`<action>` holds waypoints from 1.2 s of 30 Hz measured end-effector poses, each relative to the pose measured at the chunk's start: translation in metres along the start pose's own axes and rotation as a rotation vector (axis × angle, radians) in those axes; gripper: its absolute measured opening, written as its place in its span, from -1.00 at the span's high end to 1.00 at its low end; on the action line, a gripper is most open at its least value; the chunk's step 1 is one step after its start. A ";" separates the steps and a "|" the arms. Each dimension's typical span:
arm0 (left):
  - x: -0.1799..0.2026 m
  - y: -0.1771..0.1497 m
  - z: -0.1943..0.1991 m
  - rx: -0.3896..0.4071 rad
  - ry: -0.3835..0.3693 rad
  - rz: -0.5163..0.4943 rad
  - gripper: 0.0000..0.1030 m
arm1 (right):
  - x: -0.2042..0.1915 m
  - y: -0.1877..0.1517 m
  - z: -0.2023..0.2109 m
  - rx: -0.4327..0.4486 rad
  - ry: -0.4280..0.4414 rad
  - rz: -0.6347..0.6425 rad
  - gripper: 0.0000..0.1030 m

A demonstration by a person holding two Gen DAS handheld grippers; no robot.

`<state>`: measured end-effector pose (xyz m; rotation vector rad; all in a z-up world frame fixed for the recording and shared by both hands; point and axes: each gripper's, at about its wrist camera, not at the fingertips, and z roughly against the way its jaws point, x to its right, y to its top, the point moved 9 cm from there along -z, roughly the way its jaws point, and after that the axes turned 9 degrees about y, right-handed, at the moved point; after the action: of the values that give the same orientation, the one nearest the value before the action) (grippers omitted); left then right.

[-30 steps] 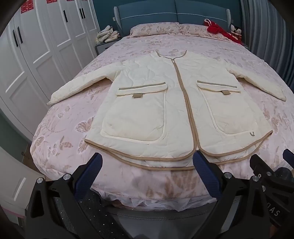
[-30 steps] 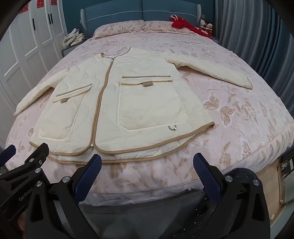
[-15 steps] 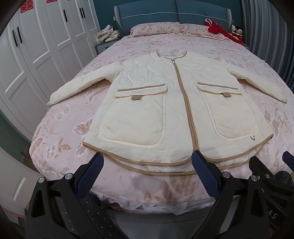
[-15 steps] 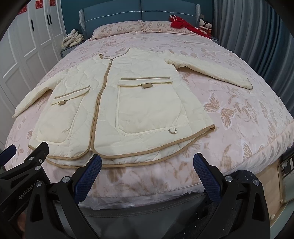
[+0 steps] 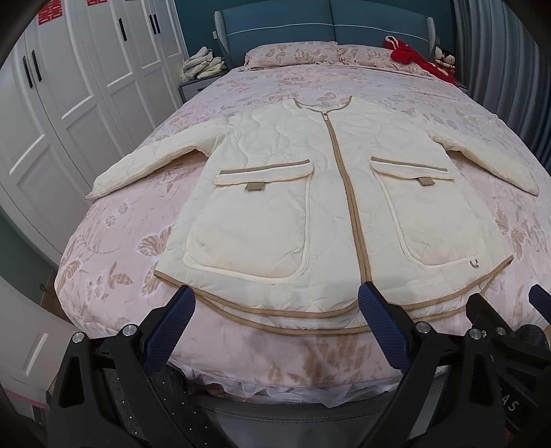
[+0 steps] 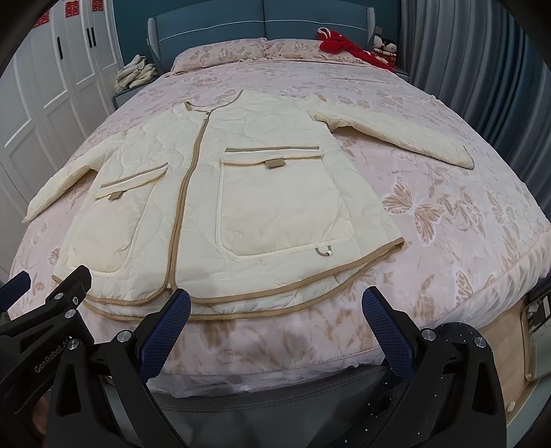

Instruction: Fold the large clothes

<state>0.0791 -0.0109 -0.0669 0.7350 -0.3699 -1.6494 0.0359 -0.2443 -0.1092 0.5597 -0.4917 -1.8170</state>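
A cream quilted jacket (image 5: 330, 193) with tan trim, a front zip and two big pockets lies flat and face up on the bed, sleeves spread out to both sides; it also shows in the right wrist view (image 6: 241, 193). My left gripper (image 5: 275, 310) is open and empty, just short of the jacket's hem near the bed's foot edge. My right gripper (image 6: 275, 310) is open and empty, also just short of the hem. The right gripper's body shows at the lower right of the left wrist view (image 5: 509, 331).
The bed (image 5: 113, 248) has a pink butterfly-print cover and a blue headboard (image 5: 327, 31). White wardrobe doors (image 5: 69, 86) stand on the left, grey curtains (image 6: 482, 69) on the right. A red garment (image 6: 341, 44) lies by the pillows; folded cloths (image 5: 203, 65) sit on a nightstand.
Both grippers have moved a little forward and up toward the jacket's hem; the jacket sits lower and larger in both views. The jacket itself has not moved.
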 end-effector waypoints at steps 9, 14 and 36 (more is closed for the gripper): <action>-0.002 -0.001 0.002 0.001 -0.001 0.002 -0.79 | 0.001 0.003 -0.001 0.001 -0.001 0.000 -0.90; -0.002 -0.002 0.003 0.000 -0.001 0.001 -0.78 | 0.001 0.003 -0.002 0.000 -0.001 -0.001 -0.90; -0.002 -0.001 0.002 0.000 -0.003 0.003 -0.77 | 0.000 0.005 -0.003 0.000 -0.003 0.001 -0.90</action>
<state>0.0775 -0.0089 -0.0652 0.7318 -0.3724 -1.6482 0.0414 -0.2458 -0.1083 0.5571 -0.4939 -1.8175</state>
